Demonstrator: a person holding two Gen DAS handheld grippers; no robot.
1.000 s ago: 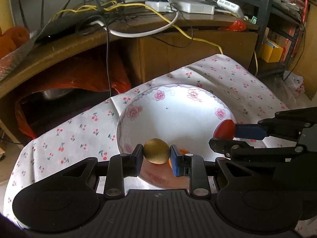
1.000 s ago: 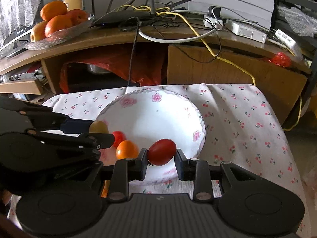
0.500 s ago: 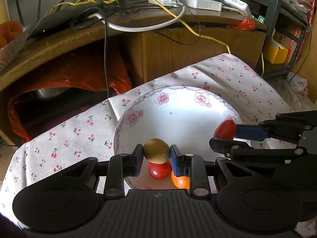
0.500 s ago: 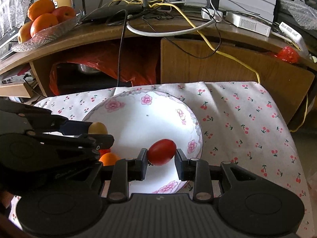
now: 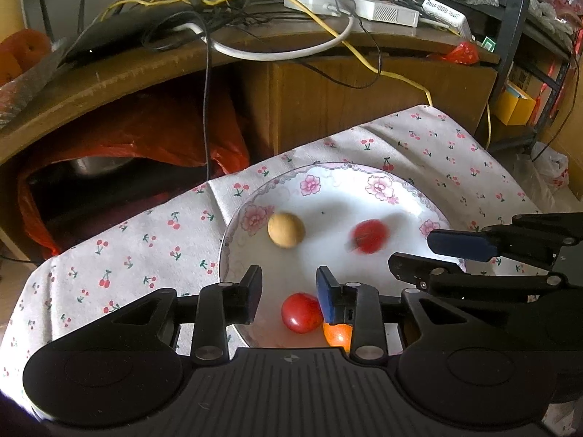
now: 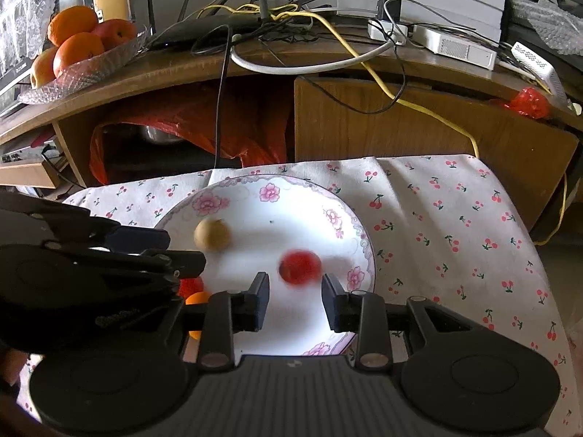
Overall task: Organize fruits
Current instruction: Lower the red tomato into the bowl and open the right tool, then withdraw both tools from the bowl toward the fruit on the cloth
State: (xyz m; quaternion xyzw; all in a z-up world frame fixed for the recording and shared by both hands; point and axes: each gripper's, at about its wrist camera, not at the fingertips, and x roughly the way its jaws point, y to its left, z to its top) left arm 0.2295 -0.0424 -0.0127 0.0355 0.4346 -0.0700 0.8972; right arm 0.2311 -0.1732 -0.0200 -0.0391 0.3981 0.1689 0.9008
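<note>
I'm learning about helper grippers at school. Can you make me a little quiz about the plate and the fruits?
1. How many small fruits are on the flowered plate?
2. True or false: the left gripper is squeezing the tan fruit.
3. Which fruit looks blurred in both views? A) the orange one B) the red one near the right gripper C) the tan one

Key:
1. Four: the tan fruit, a blurred red one, a sharp red one and the orange one.
2. False. Its jaws have just been opening with nothing clamped between them.
3. B
</note>
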